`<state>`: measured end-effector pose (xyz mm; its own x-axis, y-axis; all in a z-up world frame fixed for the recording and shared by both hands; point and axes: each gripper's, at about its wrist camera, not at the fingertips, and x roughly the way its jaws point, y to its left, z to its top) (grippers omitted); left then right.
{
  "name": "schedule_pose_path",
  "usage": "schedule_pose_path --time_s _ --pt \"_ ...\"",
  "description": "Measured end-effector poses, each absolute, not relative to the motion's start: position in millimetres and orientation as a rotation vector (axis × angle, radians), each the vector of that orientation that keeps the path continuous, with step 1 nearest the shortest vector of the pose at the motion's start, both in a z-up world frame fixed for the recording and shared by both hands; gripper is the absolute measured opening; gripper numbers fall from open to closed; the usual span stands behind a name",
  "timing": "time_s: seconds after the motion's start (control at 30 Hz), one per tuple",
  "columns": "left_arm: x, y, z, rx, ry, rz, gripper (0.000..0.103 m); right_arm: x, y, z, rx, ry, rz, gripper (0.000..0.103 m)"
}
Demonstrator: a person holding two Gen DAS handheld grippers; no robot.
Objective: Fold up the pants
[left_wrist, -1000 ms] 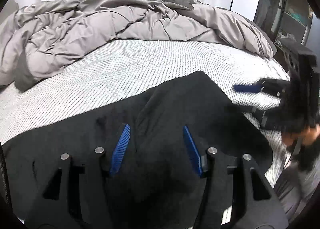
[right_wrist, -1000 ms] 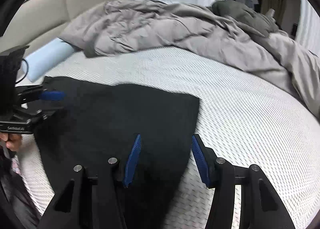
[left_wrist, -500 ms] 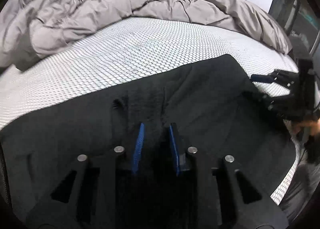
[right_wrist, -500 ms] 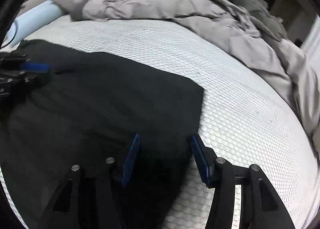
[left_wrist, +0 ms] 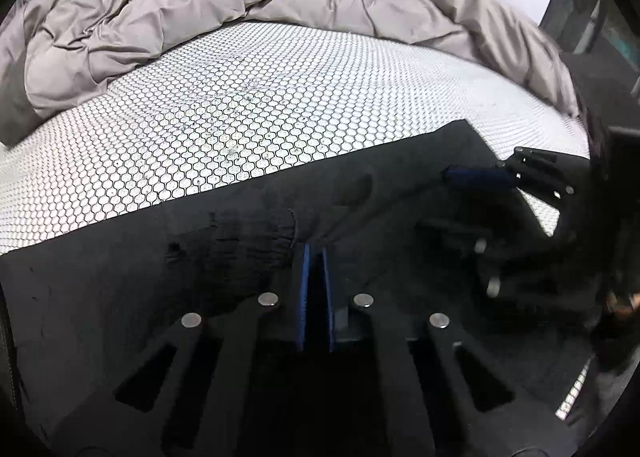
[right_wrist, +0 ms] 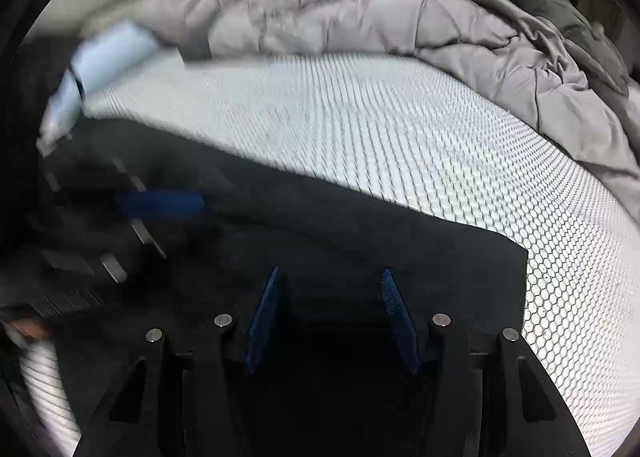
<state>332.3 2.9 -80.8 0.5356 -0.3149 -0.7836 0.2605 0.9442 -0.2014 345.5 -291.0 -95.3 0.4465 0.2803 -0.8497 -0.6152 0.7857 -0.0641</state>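
The black pants (left_wrist: 400, 193) lie spread flat along the near edge of the bed (left_wrist: 248, 125), on a white mattress cover printed with a dark honeycomb pattern. A crumpled grey duvet (left_wrist: 200, 5) is heaped across the far side of the bed.

In the left wrist view, the left hand-held gripper (left_wrist: 314, 257) sits low over the pants with its blue pads (left_wrist: 305, 289) drawn almost together, clenched on a raised ridge of the black fabric. Just left of the pads the cloth is bunched into small wrinkles. To the right, the right hand-held gripper (left_wrist: 480, 177) shows side-on and blurred above the pants near their corner.

In the right wrist view, the left hand-held gripper (right_wrist: 160, 205) appears at the left edge, smeared by motion, over the pants (right_wrist: 320, 225). A pale blue pillow (right_wrist: 108, 53) lies beyond it at the head of the bed (right_wrist: 400, 129). The right hand-held gripper (right_wrist: 330, 277) is released, its blue pads (right_wrist: 264, 317) held wide apart above the pants, with nothing between them. The square corner of the pants lies just to the right of it, against the patterned cover. The duvet (right_wrist: 460, 25) fills the far right.
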Motion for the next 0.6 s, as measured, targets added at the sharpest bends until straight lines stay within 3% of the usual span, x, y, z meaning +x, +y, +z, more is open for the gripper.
schedule_pose_path --time_s 0.07,0.33,0.4,0.6 --pt "327 12 -80 -0.078 0.944 -0.346 0.001 346 -298 -94 -0.424 0.943 0.535 0.054" --pt "276 10 -39 -0.028 0.869 -0.375 0.003 337 -353 -72 -0.381 0.905 0.414 0.057" --pt "260 -2 -32 -0.017 0.842 -0.431 0.009 320 -350 -56 -0.329 0.879 0.459 0.057" --pt "240 -18 -74 0.057 0.962 -0.475 0.013 284 -293 -71 -0.355 0.97 0.685 0.057"
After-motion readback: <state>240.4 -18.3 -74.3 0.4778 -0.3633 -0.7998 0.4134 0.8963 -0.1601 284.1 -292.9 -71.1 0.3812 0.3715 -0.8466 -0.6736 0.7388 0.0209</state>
